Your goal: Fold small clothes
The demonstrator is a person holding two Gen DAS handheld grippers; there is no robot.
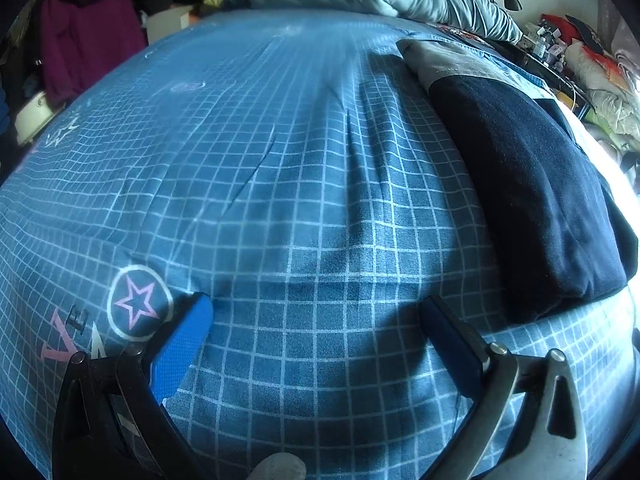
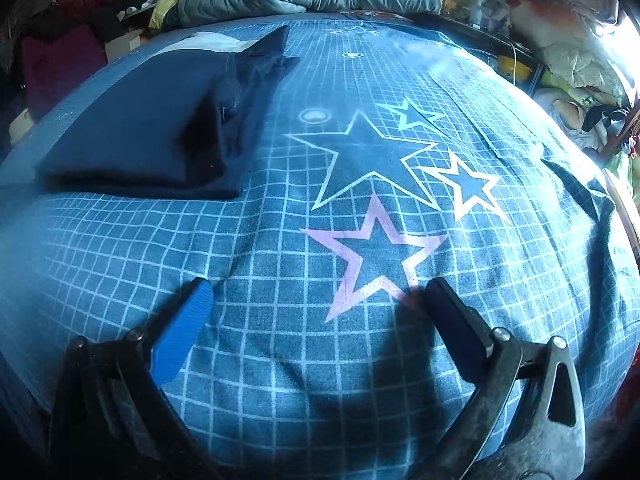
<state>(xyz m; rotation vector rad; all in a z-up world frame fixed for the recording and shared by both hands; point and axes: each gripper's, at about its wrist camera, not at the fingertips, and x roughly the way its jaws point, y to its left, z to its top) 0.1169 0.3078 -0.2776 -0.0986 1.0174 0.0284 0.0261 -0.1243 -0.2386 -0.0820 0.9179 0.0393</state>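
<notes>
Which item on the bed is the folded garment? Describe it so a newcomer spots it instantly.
Start from the blue grid-patterned bedsheet with printed stars. The folded dark navy fabric garment lies flat on it, left of the large stars in the right wrist view, with a pale grey folded piece beyond it. It is the only plain, unpatterned dark block on the sheet.

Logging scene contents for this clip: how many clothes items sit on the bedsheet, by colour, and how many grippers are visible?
Navy folded garment: 1
Grey garment, partly under the navy one: 1
Open grippers, empty: 2, left gripper and right gripper
Total: 4, all over the blue grid bedsheet
</notes>
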